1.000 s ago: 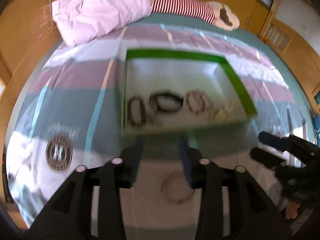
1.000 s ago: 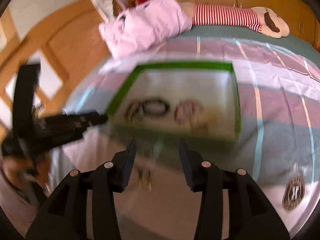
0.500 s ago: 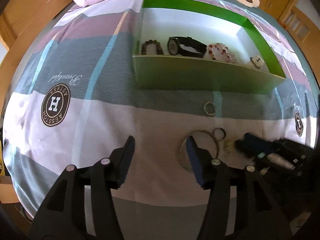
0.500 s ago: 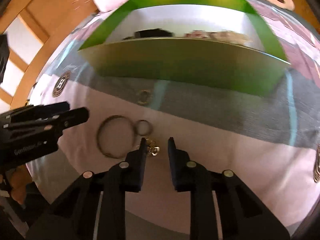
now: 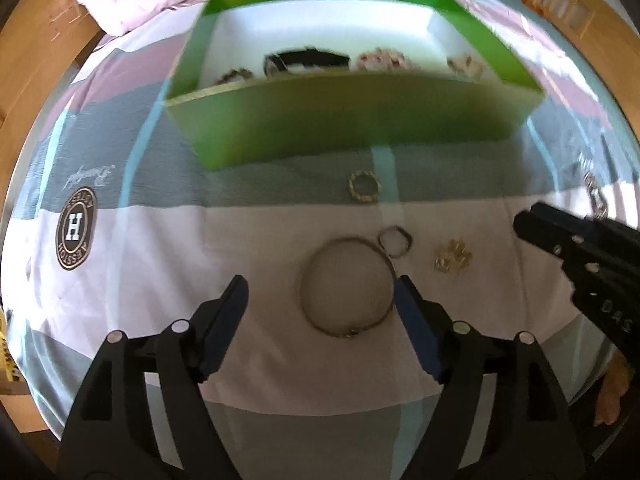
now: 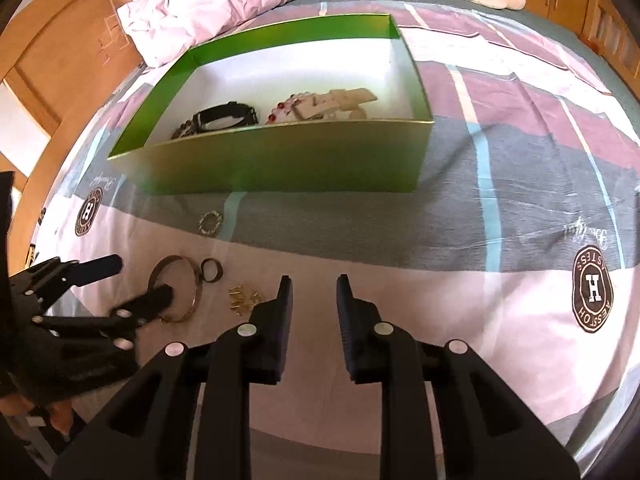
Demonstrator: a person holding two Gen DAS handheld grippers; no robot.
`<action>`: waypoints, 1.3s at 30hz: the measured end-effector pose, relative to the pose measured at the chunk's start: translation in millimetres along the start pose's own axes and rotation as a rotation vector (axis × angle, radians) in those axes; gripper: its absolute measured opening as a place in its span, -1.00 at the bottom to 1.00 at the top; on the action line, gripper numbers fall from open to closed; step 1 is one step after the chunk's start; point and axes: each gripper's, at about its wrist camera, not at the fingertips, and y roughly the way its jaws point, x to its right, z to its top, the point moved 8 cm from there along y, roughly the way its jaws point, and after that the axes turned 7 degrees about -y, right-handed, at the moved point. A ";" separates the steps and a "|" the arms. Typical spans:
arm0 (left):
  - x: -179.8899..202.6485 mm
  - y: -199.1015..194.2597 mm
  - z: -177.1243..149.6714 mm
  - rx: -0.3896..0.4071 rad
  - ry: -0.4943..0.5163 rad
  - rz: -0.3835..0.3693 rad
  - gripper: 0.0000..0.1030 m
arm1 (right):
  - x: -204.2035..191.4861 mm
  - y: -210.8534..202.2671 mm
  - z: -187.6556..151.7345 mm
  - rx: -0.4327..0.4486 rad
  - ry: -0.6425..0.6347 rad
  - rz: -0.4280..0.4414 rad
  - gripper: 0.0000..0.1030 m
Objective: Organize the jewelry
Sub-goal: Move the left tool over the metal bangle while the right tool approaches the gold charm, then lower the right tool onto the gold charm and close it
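**Left gripper lowered and widened over the bangle**

Compared with a second ago, the left gripper is seen much closer to the bedspread, and its jaws are opening; the bangle lies between them, untouched. The right gripper is narrowed since then, with nothing between its fingers, and is held just beside the gold earrings. A small ring touches the bangle's rim, and a beaded ring lies nearer the green box, where a watch and bracelets are already stored. A grasp of the bangle is judged imminent.
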 end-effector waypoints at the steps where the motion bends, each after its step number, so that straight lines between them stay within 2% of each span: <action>1: 1.5 4.4 -2.2 -0.011 0.007 0.009 0.49 | -0.7 0.2 0.1 -0.001 -0.004 -0.001 -0.56; 7: 9.4 12.4 -6.6 -0.024 0.032 0.041 0.48 | -2.3 1.5 -1.6 -0.004 -0.011 0.003 -0.56; 10: 9.5 13.0 -8.8 -0.032 0.026 0.031 0.42 | -4.6 4.1 -2.1 -0.009 -0.017 0.014 -0.56; 11: 9.4 12.3 -8.5 -0.031 0.026 0.029 0.41 | -8.0 5.2 -2.3 -0.007 -0.018 0.039 -0.50; 12: 9.8 11.7 -8.4 -0.031 0.027 0.027 0.40 | -12.6 6.3 -2.3 -0.002 -0.021 0.070 -0.32; 14: 10.0 12.0 -9.0 -0.032 0.028 0.029 0.40 | -23.0 7.8 -0.5 0.015 -0.032 0.137 -0.15; 18: 9.0 12.0 -9.6 -0.032 0.025 0.027 0.40 | -35.2 19.0 -1.4 0.000 -0.060 0.157 -0.15; 19: 9.4 12.5 -9.2 -0.032 0.024 0.027 0.40 | -35.9 21.8 -3.2 -0.012 -0.056 0.164 -0.19; 21: 9.4 12.7 -8.9 -0.032 0.025 0.029 0.40 | -32.0 24.5 -5.2 -0.030 -0.035 0.161 -0.42; 23: 8.8 12.2 -9.9 -0.032 0.024 0.028 0.40 | -25.8 23.1 -6.5 -0.036 -0.018 0.145 -0.43; 26: 9.5 11.3 -12.2 -0.032 0.022 0.029 0.42 | -13.4 18.8 -4.9 -0.039 -0.012 0.081 -0.44; 30: 8.3 11.6 -12.0 -0.033 0.022 0.034 0.46 | 16.7 16.3 -6.2 -0.055 0.024 -0.065 -0.44; 34: 7.0 11.8 -12.3 -0.032 0.023 0.034 0.47 | 23.0 10.4 -5.9 -0.036 0.066 -0.024 -0.44; 39: 5.8 11.9 -12.7 -0.034 0.022 0.037 0.50 | -1.3 2.6 -0.7 0.014 -0.014 0.030 -0.41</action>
